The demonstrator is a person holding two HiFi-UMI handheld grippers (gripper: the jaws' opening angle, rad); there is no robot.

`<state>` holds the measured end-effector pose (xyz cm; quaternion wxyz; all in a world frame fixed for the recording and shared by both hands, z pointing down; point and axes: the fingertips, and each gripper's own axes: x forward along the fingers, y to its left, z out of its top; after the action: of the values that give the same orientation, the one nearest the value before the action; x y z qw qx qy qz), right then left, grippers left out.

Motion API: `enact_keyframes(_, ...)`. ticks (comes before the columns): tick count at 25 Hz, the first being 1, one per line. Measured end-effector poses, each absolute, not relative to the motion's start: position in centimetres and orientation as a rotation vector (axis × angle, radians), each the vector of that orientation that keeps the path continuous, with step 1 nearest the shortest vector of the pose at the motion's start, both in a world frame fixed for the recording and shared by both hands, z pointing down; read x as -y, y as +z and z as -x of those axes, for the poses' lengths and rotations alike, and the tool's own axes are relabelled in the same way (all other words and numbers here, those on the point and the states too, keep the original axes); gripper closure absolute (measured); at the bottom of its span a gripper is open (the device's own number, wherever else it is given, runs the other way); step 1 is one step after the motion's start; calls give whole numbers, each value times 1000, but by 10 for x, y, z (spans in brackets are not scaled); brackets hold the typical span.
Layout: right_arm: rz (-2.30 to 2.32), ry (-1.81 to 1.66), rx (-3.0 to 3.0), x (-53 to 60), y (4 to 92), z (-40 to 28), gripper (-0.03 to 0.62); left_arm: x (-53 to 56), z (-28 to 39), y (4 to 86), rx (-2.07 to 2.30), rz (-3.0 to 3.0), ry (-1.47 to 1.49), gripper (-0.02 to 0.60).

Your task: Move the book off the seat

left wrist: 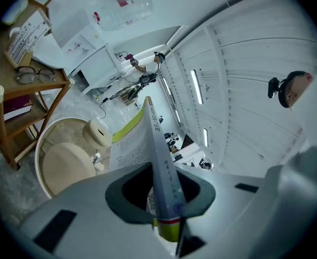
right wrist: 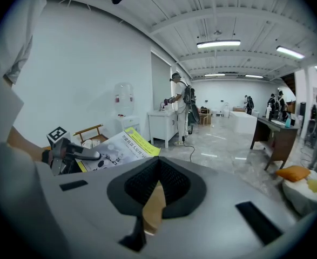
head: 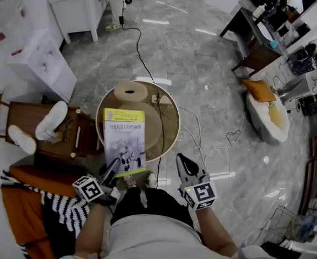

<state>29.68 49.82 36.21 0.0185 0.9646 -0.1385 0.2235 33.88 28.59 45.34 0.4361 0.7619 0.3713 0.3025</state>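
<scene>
Gripped only at its lower edge by the left gripper's [head: 114,167] jaws over the round brown tabletop [head: 169,125] mid-frame, the yellow-and-white paperback book [head: 124,140] could be levered loose by its own weight, the right gripper's [head: 183,161] barely parted jaws being left empty.

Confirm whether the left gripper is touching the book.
Touching. The left gripper view shows the jaws of the left gripper closed on the book, pressing it from both sides near the spine.

One white-and-lime paperback book [head: 124,140], two white slippers [head: 51,120], one pair of black-rimmed glasses [left wrist: 31,75], one orange cushion [head: 260,90], and two grey claws: left claw [head: 116,165], right claw [head: 184,159].
</scene>
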Motion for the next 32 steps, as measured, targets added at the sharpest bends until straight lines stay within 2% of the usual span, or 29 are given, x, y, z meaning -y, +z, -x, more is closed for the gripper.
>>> enact_keyframes(13,-3037,811,447,-495,449,-313,572,-325,-367,548,-964,-1857,876,502)
enact_keyframes(24,-3053,938,413,-537,534,-320,572,-388,-395,630,-988,-1805,921,502)
enact_keyframes(32,-3040,897,483,-541,539,-348,572,-421,-415,654,-977,-1789,903,502)
